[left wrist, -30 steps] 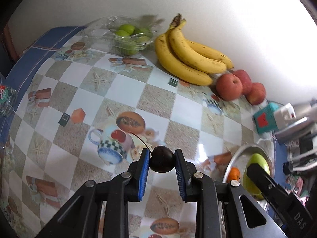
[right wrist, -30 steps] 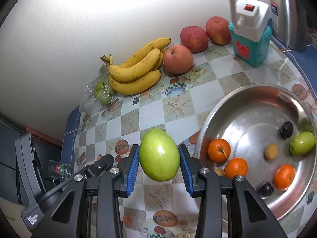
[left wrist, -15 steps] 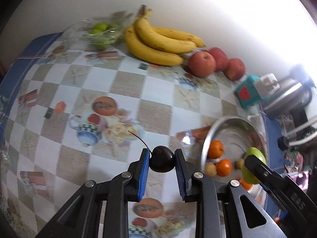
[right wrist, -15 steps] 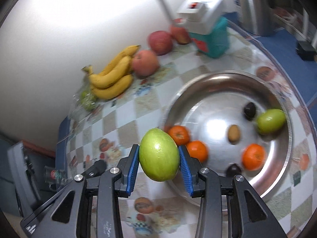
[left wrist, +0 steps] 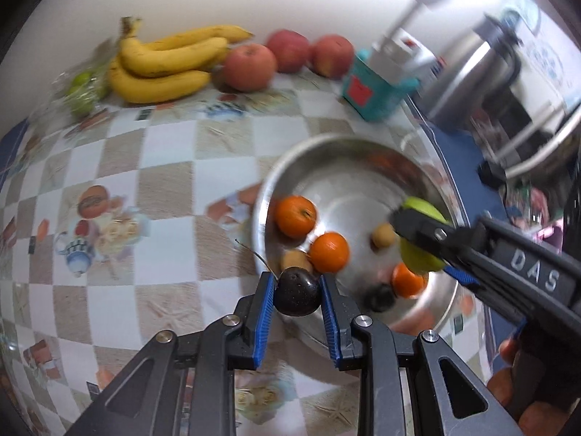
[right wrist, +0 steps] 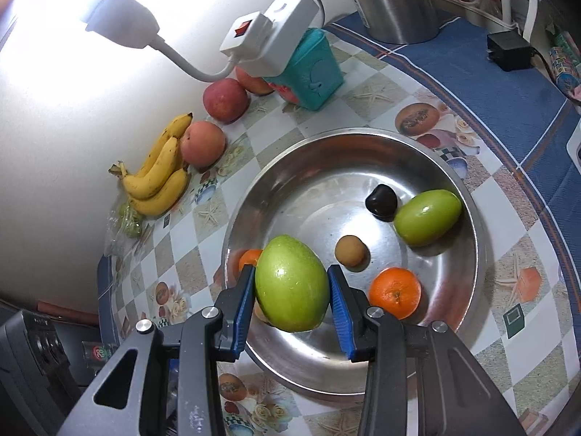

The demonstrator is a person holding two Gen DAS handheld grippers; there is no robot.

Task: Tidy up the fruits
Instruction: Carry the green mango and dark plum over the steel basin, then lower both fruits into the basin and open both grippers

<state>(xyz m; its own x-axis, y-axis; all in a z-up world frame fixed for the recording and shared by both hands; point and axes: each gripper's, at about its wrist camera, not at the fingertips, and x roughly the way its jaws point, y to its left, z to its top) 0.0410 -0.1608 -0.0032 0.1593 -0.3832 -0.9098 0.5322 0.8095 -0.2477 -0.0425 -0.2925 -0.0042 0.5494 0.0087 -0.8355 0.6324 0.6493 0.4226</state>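
Note:
My left gripper is shut on a dark cherry with a thin stem, held over the near rim of the steel bowl. In the right wrist view my right gripper is shut on a green fruit above the same bowl. That gripper and its green fruit also show at the right of the left wrist view. In the bowl lie oranges, another green fruit, a dark cherry and a small brown fruit.
Bananas, three red apples and a bag of green fruit line the wall. A teal box with a white power strip and lamp stands behind the bowl. A steel kettle stands at the back right.
Both grippers have swung right across the checked tablecloth, from beside the bowl to over it, each still holding its fruit. The bananas and apples have slid left in both views.

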